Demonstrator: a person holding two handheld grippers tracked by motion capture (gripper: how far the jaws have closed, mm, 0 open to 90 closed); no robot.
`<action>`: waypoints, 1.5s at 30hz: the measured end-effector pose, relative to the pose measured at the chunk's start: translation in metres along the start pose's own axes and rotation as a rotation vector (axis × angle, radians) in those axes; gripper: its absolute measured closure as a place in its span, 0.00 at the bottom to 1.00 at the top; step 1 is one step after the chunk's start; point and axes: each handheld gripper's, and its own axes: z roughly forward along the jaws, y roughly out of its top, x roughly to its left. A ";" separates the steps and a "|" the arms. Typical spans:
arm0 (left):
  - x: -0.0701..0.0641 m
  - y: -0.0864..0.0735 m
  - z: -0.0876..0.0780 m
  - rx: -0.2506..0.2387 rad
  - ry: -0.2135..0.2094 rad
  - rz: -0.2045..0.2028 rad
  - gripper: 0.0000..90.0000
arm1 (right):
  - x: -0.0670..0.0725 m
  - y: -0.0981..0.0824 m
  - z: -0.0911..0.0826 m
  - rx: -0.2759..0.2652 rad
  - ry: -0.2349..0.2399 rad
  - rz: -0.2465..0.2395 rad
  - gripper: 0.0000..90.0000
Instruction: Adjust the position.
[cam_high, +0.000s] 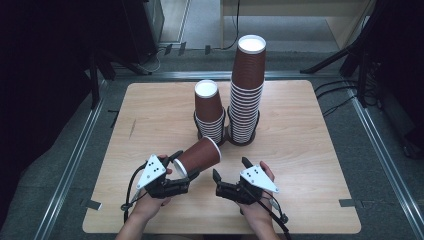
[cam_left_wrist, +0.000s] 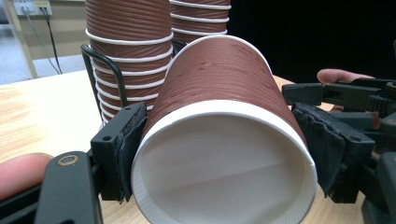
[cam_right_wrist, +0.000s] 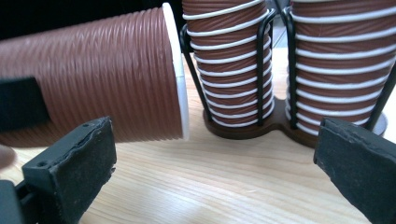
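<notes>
A brown ribbed paper cup (cam_high: 200, 156) lies on its side just above the table, and my left gripper (cam_high: 184, 167) is shut on it near its open rim. In the left gripper view both pads press the cup (cam_left_wrist: 219, 93), whose white mouth faces the camera. The cup's base points toward two upside-down cup stacks: a short stack (cam_high: 209, 112) and a tall stack (cam_high: 246, 90), both in a black wire holder (cam_high: 227, 136). My right gripper (cam_high: 230, 167) stands open just right of the held cup, nothing between its pads (cam_right_wrist: 79, 163). That view shows the cup (cam_right_wrist: 102, 74) and the holder (cam_right_wrist: 261, 126).
The wooden table (cam_high: 310, 150) has bare surface left and right of the holder. Around it lie grey floor, metal rails (cam_high: 75, 155), dark stand legs (cam_high: 350, 55) and cables (cam_high: 340, 95). Light wooden furniture (cam_high: 300, 15) stands at the back.
</notes>
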 end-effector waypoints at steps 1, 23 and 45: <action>0.000 0.000 0.000 -0.001 0.000 0.000 0.25 | 0.000 0.001 0.000 0.000 0.006 0.019 0.00; 0.000 -0.003 0.000 -0.019 0.008 0.007 0.25 | 0.008 0.006 -0.001 0.005 0.130 0.371 0.00; -0.003 -0.004 -0.003 -0.084 0.034 0.018 0.25 | 0.010 0.011 0.015 0.053 0.236 0.791 0.00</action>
